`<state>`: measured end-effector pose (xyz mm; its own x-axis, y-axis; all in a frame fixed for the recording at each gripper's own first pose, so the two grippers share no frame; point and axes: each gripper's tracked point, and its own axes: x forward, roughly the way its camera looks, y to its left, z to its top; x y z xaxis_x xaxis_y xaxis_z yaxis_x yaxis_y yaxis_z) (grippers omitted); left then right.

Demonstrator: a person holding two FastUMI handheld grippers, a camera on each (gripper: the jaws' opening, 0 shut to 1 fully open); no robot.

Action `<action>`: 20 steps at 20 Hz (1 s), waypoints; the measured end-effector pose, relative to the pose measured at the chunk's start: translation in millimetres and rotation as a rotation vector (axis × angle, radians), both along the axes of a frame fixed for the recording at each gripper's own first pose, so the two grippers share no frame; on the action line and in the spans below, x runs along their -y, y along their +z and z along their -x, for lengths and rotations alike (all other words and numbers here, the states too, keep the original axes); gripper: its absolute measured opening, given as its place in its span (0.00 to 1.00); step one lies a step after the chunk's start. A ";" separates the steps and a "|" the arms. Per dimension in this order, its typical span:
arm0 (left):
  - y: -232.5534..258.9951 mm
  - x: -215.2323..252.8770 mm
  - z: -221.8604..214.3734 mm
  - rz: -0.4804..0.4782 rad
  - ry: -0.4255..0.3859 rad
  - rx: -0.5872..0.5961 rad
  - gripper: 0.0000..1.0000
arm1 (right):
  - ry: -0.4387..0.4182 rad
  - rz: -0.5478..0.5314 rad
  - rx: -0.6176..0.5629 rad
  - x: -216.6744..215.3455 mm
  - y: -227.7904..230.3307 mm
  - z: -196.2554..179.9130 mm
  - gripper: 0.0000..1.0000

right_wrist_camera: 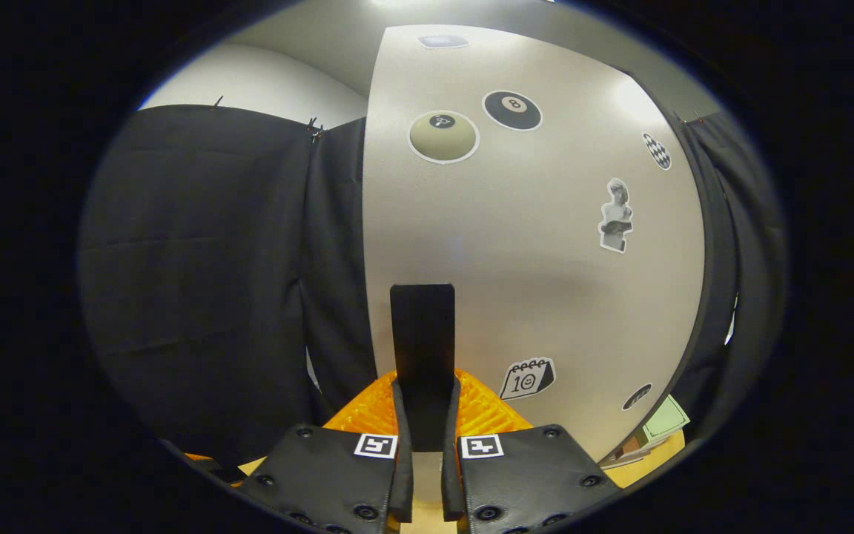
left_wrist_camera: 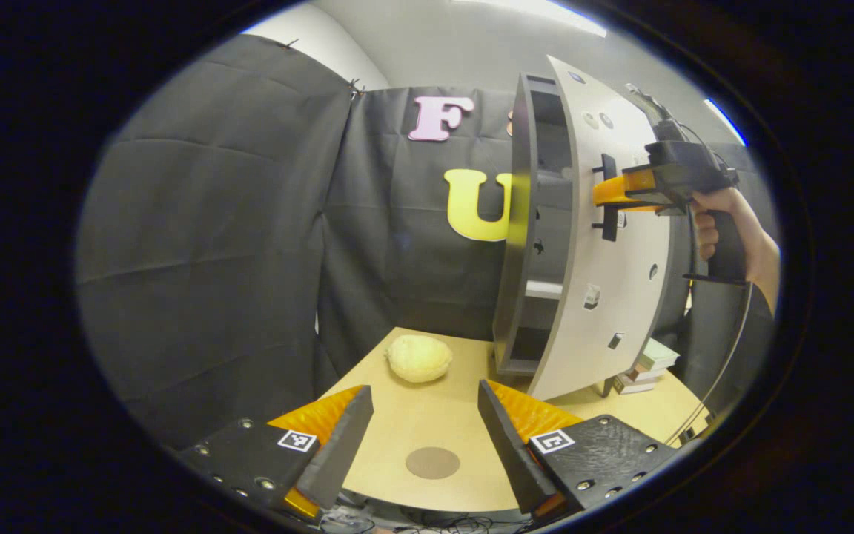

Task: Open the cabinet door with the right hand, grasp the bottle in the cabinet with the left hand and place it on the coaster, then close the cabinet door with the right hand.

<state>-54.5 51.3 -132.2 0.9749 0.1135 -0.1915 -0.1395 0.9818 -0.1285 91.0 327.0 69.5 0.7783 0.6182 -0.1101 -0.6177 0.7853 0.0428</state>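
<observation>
1. The right tongs (right_wrist_camera: 427, 445) are clamped on the cabinet door's upright black handle (right_wrist_camera: 422, 334), whose long axis runs vertically, straight ahead between the fingers.
2. In the left gripper view the door (left_wrist_camera: 605, 282) stands partly swung out from the cabinet (left_wrist_camera: 527, 222), up and to the right of the left tongs (left_wrist_camera: 427, 437), which are wide apart and hold nothing.
3. The bottle cannot be made out; the visible shelves look dark, so its place inside is uncertain.
4. The coaster (left_wrist_camera: 433, 462) lies on the desk (left_wrist_camera: 427, 415) just ahead between the left tongs; a pale round lump (left_wrist_camera: 419, 358) sits farther off.
5. Door stickers include an "8" ball (right_wrist_camera: 512, 110) and a calendar reading "10" (right_wrist_camera: 527, 380).
</observation>
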 end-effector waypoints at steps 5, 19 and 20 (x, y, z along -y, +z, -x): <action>-0.3 24.6 9.3 0.018 -0.036 -0.007 0.86 | 0.026 -0.017 0.003 18.3 -1.4 2.7 0.17; 15.8 72.0 -9.0 -0.003 -0.188 0.021 0.86 | -0.023 -0.070 -0.017 58.7 -1.3 12.9 0.15; 19.4 80.8 -11.2 -0.002 -0.200 0.027 0.88 | -0.036 -0.076 -0.027 63.4 -1.4 11.5 0.17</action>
